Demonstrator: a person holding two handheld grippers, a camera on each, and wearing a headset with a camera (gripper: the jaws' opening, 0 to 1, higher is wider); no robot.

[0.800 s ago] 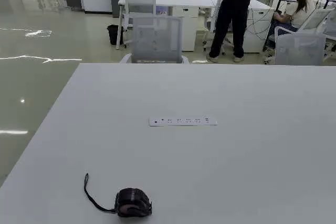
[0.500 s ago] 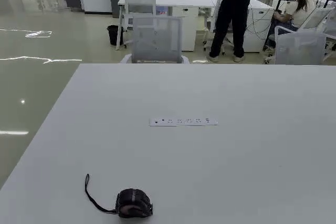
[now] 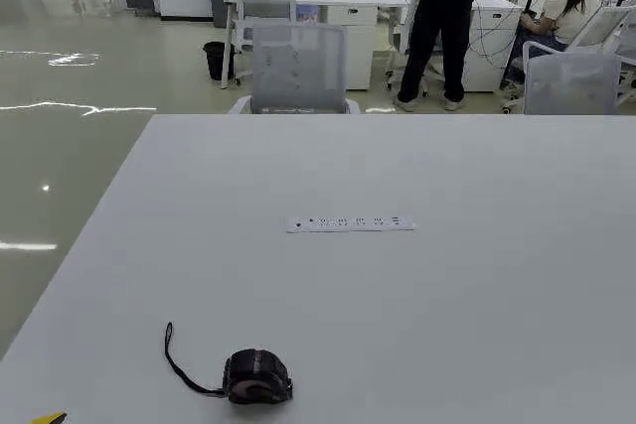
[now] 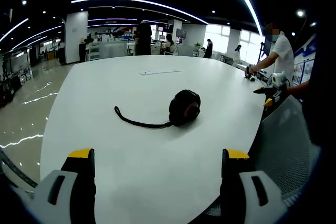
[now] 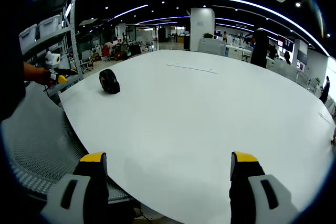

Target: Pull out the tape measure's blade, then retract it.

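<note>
A black tape measure [image 3: 257, 376] lies on the white table [image 3: 447, 285] near its front edge, its blade inside and its black wrist strap [image 3: 184, 369] trailing to the left. In the left gripper view the tape measure [image 4: 185, 107] lies ahead of my left gripper [image 4: 158, 155], which is open and holds nothing. My right gripper [image 5: 169, 157] is open too, over the table edge, with the tape measure [image 5: 109, 81] far off to the upper left. A yellow fingertip [image 3: 48, 418] of a gripper pokes into the head view's bottom left corner.
A white power strip [image 3: 350, 223] lies flat at mid-table. A grey mesh chair [image 3: 296, 69] stands at the far edge. Behind it are desks, a standing person [image 3: 442, 22] and a seated one [image 3: 568, 12]. A mesh seat [image 5: 37, 129] sits at the near edge.
The head camera has shifted slightly. A yellow fingertip has come into the bottom left corner of the head view. The tape measure lies where it was.
</note>
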